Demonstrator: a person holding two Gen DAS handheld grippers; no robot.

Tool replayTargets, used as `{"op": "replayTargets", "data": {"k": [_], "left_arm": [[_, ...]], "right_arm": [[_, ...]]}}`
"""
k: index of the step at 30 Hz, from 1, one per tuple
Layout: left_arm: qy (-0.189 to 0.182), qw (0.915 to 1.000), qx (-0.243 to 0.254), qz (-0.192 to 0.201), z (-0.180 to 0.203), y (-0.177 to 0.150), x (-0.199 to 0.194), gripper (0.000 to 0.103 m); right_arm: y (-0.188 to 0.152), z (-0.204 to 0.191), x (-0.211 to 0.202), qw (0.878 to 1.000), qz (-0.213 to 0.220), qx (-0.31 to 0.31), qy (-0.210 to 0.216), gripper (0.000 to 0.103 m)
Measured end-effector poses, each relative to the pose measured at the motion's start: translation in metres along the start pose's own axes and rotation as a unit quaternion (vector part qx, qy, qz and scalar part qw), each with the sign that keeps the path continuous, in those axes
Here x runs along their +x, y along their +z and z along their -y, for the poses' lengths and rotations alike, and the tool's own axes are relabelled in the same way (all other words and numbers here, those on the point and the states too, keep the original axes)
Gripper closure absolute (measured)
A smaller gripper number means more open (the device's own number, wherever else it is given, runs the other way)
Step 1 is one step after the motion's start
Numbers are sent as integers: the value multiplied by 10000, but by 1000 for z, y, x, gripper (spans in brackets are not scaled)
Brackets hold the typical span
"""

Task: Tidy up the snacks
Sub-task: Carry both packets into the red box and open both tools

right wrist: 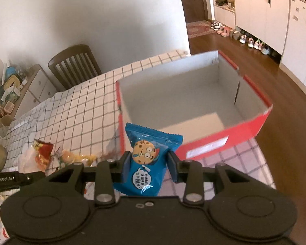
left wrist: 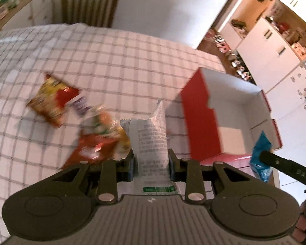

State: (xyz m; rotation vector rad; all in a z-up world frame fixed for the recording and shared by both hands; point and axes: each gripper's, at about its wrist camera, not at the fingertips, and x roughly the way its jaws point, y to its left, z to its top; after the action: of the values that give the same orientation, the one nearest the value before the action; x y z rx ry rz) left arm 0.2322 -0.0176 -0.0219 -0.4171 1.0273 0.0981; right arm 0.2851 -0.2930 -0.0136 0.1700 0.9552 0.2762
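Note:
My left gripper (left wrist: pixel 152 157) is shut on a white snack packet (left wrist: pixel 151 140) with printed text, held upright above the checked tablecloth. To its right stands the red box (left wrist: pixel 195 118) with a white empty inside. My right gripper (right wrist: pixel 149 162) is shut on a blue cookie packet (right wrist: pixel 148 159) with a cartoon cookie, just in front of the red box (right wrist: pixel 224 138). In the left wrist view the blue cookie packet (left wrist: pixel 261 159) shows at the right, near the box's front corner. Loose snack bags (left wrist: pixel 53 100) lie on the cloth to the left.
The table with its checked cloth (left wrist: pixel 112 61) ends just right of the box. A wooden chair (left wrist: pixel 89 4) stands behind the table, a cluttered sideboard (right wrist: pixel 16 89) at the left. White cabinets and a row of shoes (right wrist: pixel 242 36) line the wooden floor at the right.

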Motion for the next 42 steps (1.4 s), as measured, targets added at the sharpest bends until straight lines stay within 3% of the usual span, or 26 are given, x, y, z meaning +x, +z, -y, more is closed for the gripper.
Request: {"op": "replayTargets", "data": {"k": [9, 21, 31, 37, 42], "left_arm": [[-172, 9986, 488, 109, 96, 33, 27, 73], [-143, 9954, 939, -78, 183, 63, 93, 73], [200, 9943, 978, -384, 205, 67, 158, 73], [274, 9926, 1078, -489, 216, 64, 180, 73], [545, 9887, 1238, -644, 222, 57, 200, 73]], "right_arm": [[46, 37, 14, 9995, 93, -302, -43, 66], [87, 82, 47, 9982, -23, -573, -152, 66], [90, 99, 85, 9941, -362, -990, -264, 66], [91, 102, 97, 9924, -474, -1110, -232, 66], [86, 103, 108, 9883, -685, -1337, -252, 66]]}}
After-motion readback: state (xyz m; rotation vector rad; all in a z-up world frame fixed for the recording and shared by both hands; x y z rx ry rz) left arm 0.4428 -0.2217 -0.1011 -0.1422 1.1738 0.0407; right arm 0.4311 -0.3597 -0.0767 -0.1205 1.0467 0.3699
